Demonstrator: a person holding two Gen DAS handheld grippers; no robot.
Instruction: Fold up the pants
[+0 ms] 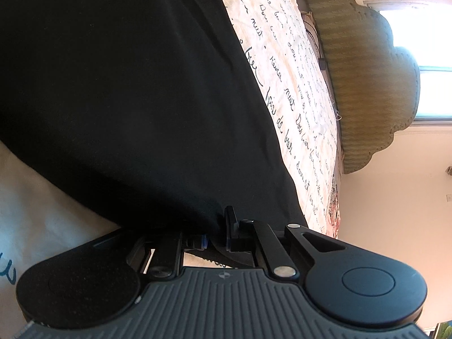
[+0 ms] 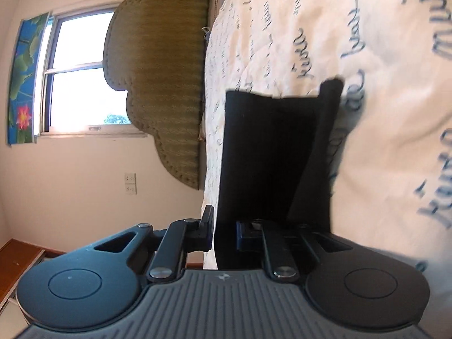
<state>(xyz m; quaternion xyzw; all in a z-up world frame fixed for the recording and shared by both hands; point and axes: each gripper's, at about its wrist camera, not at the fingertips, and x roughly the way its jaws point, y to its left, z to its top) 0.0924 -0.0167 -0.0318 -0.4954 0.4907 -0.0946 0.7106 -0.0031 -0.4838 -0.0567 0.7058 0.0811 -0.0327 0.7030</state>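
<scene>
You see matt black cloth in the pants (image 1: 118, 90), crinkled cream cotton with inked script on the bedspread (image 2: 381, 56), coarse ribbed woven fabric on the headboard (image 2: 169, 70), and matt black plastic with steel pins on both grippers.

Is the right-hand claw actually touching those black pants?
Touching. The right wrist view shows the right gripper with black pants fabric pinched between its fingers.
</scene>
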